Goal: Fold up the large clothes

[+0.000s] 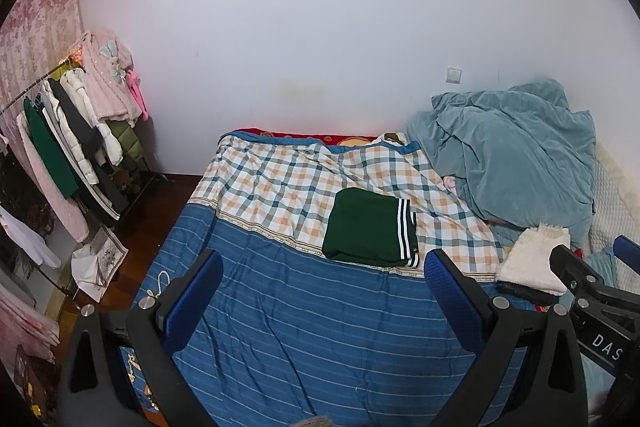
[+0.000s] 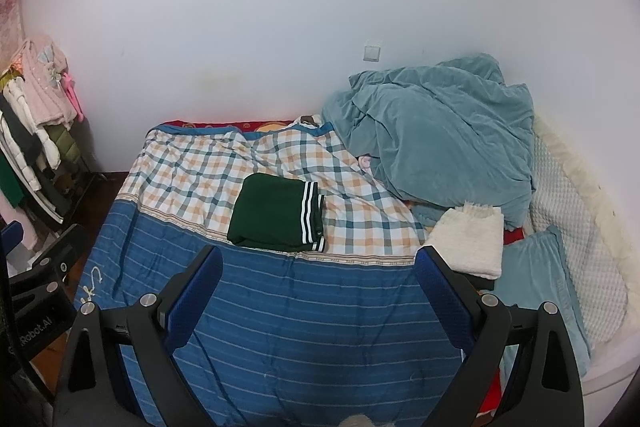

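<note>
2 spread, empty tools, left tool (image 1: 324,287) and right tool (image 2: 318,283), hover short of the folded green garment (image 1: 370,225).

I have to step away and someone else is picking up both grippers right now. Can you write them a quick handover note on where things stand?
Left gripper: open, holding nothing, above the blue striped quilt.
Right gripper: open, holding nothing, above the same quilt.
Green garment with white stripes: already folded into a neat rectangle, lying on the plaid part of the quilt.
White fluffy item: folded, at the right, beside the rumpled teal blanket.
Left to do: nothing unfolded lies laid out on the quilt. More clothes hang on the rack at the left; whether any are next I cannot tell.
</note>
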Demonstrator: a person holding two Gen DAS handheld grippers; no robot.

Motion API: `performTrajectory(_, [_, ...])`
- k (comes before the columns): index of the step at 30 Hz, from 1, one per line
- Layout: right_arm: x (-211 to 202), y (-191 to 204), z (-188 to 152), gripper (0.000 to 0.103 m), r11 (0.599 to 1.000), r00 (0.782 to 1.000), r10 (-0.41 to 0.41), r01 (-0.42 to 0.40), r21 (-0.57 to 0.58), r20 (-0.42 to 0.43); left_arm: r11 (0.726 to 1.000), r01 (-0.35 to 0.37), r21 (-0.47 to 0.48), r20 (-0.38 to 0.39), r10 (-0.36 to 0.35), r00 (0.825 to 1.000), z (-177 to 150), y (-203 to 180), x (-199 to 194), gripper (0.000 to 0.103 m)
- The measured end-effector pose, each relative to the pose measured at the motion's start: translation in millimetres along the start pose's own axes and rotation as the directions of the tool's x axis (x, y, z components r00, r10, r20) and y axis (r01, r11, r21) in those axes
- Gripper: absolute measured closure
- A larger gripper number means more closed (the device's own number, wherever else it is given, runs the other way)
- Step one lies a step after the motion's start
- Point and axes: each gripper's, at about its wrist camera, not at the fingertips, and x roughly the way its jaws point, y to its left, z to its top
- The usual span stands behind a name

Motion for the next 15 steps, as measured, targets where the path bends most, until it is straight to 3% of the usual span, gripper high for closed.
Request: performTrajectory(15, [2.0,-3.0,5.9,0.005,1.000,1.000,0.000,0.000,0.006,0.007,1.000,0.000,0.001,0.000,0.000,1.000,0.4,-2.0,-0.3,0.000])
